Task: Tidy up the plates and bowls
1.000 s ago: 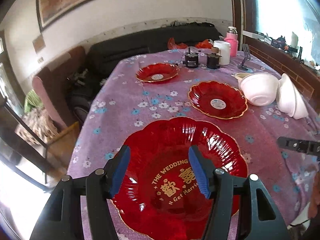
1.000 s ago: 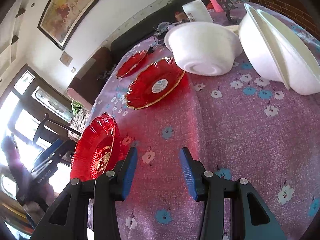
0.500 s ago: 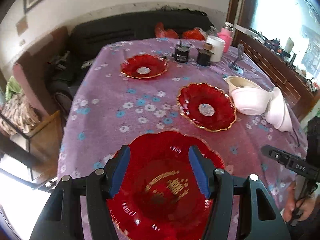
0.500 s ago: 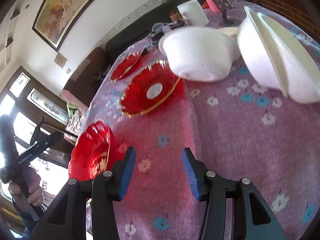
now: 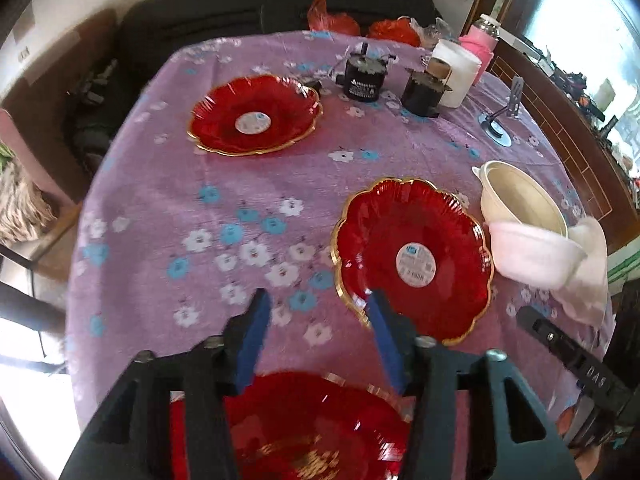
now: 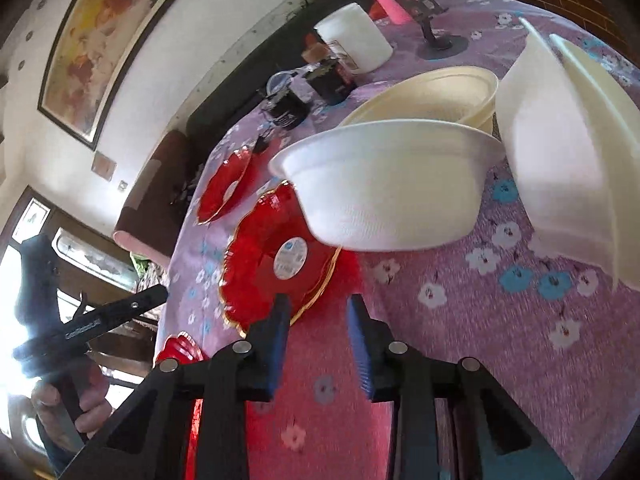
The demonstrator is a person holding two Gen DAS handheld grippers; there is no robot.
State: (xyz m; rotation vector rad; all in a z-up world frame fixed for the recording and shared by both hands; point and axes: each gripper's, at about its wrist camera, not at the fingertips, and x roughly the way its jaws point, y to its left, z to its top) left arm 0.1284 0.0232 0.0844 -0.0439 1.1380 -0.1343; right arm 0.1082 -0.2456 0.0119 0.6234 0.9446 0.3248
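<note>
The purple flowered tablecloth (image 5: 168, 200) carries everything, and the job looks to be at its gathering stage — three red scalloped plates lie apart and none is stacked. The nearest, a lettered plate (image 5: 312, 428), sits under the left gripper (image 5: 316, 336); the middle plate (image 5: 412, 256) lies just ahead and to that gripper's right; the far plate (image 5: 254, 114) lies well apart toward the sofa side. All three rest flat, face up; being round, they have no long axis to speak of. The white bowls cluster at the right edge: a tilted bowl (image 6: 388, 184) overhangs the middle plate's rim in the right wrist view, a cream bowl (image 6: 436, 92) stands behind it opening upward, and a further pair (image 6: 568, 152) lies tipped on its side. Both tools are empty and part-way apart, their jaws closing. The right gripper (image 6: 318, 336) hovers over bare cloth. The next move probably calls for pinching the middle plate's near rim — though blur hides how close the left pad is.
</note>
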